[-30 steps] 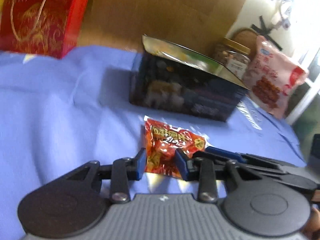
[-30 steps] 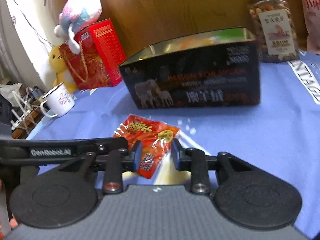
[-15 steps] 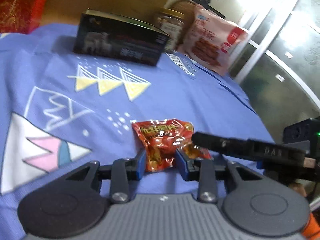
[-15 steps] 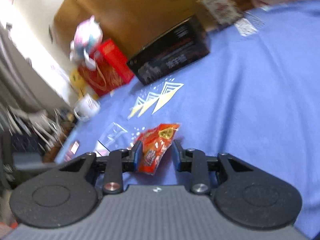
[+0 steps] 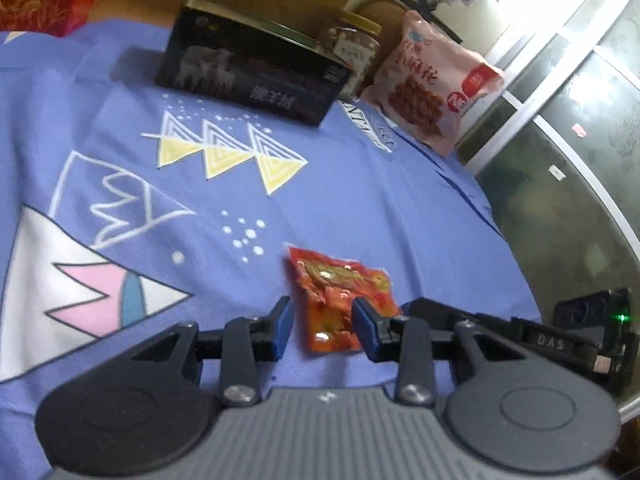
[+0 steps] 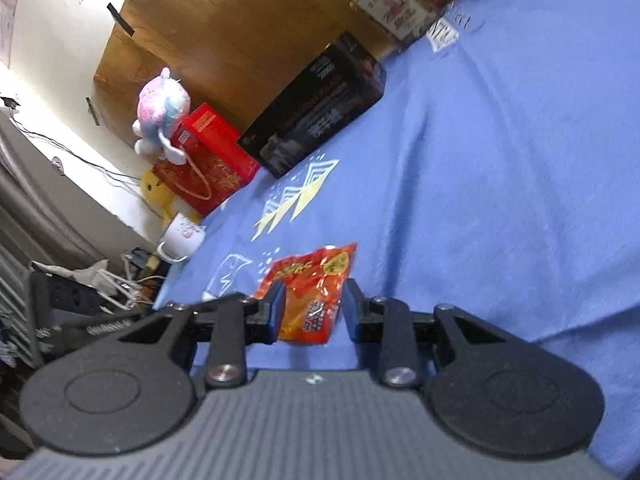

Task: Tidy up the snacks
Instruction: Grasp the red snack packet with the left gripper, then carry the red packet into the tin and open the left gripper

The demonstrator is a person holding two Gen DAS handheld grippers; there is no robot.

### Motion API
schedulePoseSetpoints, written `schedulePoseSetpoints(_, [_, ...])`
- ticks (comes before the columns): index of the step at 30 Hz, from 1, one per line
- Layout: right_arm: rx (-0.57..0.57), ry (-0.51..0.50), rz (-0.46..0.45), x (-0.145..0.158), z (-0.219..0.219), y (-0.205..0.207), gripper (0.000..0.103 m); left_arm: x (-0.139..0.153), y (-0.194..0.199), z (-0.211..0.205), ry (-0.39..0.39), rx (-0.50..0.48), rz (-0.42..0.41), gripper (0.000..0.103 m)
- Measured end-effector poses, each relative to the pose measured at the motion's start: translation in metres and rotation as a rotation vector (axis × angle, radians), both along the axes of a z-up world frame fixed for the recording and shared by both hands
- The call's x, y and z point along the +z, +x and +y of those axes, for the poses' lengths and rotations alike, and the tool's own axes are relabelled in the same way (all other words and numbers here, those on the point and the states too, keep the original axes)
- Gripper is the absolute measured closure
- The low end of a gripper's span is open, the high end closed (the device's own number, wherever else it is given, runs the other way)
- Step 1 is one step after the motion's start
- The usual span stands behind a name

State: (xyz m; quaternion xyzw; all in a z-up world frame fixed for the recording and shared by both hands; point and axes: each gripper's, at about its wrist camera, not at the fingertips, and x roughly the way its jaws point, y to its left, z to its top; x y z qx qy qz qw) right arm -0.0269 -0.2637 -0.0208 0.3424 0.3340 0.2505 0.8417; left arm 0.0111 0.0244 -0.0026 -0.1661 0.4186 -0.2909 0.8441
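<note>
A small red snack packet (image 5: 340, 300) is seen lying flat on the blue printed cloth (image 5: 360, 200) that covers the surface, near its right edge, well apart from the things lined up along the far edge. The packet is flanked by both claws. The left claw (image 5: 322, 330) is held part open, its blue pads at either side of the packet's near end; whether they press on it cannot be told. The right claw (image 6: 312, 310) is likewise part open around the packet (image 6: 312, 292), a gap showing at its right pad. Along the far edge a black box (image 5: 256, 80), a nut jar (image 5: 354, 46) and a pink snack bag (image 5: 432, 92) are set.
</note>
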Motion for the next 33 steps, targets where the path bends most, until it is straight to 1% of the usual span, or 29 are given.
schedulePoseSetpoints(1, [0.015,0.005,0.001,0.0,0.001,-0.002,0.069,0.0,0.0,-0.002,0.008,-0.004,-0.008,0.07])
schedulePoseSetpoints(3, [0.028,-0.017,-0.012,0.003,0.008,-0.003,0.069,0.0,0.002,-0.002,-0.001,-0.002,-0.003,0.07])
schedulePoseSetpoints(4, [0.027,-0.031,-0.021,0.004,0.011,-0.003,0.067,-0.001,0.003,0.0,-0.013,0.0,0.005,0.071])
schedulePoseSetpoints(5, [0.028,-0.027,-0.024,0.005,0.013,-0.002,0.067,-0.003,0.004,0.002,-0.025,0.004,0.016,0.075])
schedulePoseSetpoints(6, [0.033,-0.001,-0.024,0.005,0.011,-0.002,0.067,-0.004,0.004,0.004,-0.034,0.005,0.025,0.075])
schedulePoseSetpoints(7, [0.042,0.044,-0.023,0.003,0.009,0.0,0.067,-0.005,0.005,0.008,-0.06,0.002,0.04,0.075])
schedulePoseSetpoints(9, [0.051,0.085,-0.006,-0.001,0.007,0.002,0.067,-0.009,0.006,0.012,-0.105,-0.005,0.074,0.082])
schedulePoseSetpoints(10, [0.05,0.075,0.005,-0.002,0.008,0.003,0.07,-0.01,0.006,0.012,-0.106,-0.006,0.08,0.088])
schedulePoseSetpoints(11, [0.045,0.049,0.011,-0.003,0.011,0.004,0.079,-0.011,0.006,0.011,-0.094,-0.005,0.076,0.088])
schedulePoseSetpoints(12, [0.043,0.028,0.011,-0.003,0.013,0.004,0.08,-0.012,0.006,0.01,-0.092,-0.003,0.068,0.088])
schedulePoseSetpoints(13, [0.046,0.026,0.007,-0.002,0.014,0.004,0.083,-0.012,0.006,0.01,-0.09,-0.001,0.066,0.088])
schedulePoseSetpoints(15, [0.056,0.017,0.004,-0.001,0.016,0.003,0.087,-0.01,0.006,0.009,-0.087,-0.002,0.059,0.086])
schedulePoseSetpoints(17, [0.066,0.041,0.009,-0.002,0.015,0.002,0.089,-0.009,0.006,0.008,-0.079,-0.002,0.053,0.086])
schedulePoseSetpoints(19, [0.065,0.075,0.017,-0.002,0.011,0.004,0.089,-0.005,0.008,0.007,-0.08,-0.005,0.041,0.086])
schedulePoseSetpoints(21, [0.066,0.108,0.022,0.001,0.009,0.009,0.089,0.004,0.012,0.009,-0.081,-0.001,0.019,0.086])
schedulePoseSetpoints(23, [0.073,0.114,0.005,0.011,0.009,0.019,0.089,0.016,0.017,0.009,-0.073,0.002,-0.022,0.086])
schedulePoseSetpoints(28, [0.09,0.029,-0.131,0.058,0.022,0.059,0.089,0.056,0.052,0.012,-0.07,0.044,-0.15,0.086])
schedulePoseSetpoints(31, [0.087,-0.003,-0.207,0.082,0.028,0.098,0.089,0.079,0.086,0.011,-0.064,0.082,-0.219,0.086])
schedulePoseSetpoints(33, [0.071,-0.032,-0.245,0.093,0.032,0.13,0.089,0.089,0.116,0.006,-0.046,0.107,-0.246,0.086])
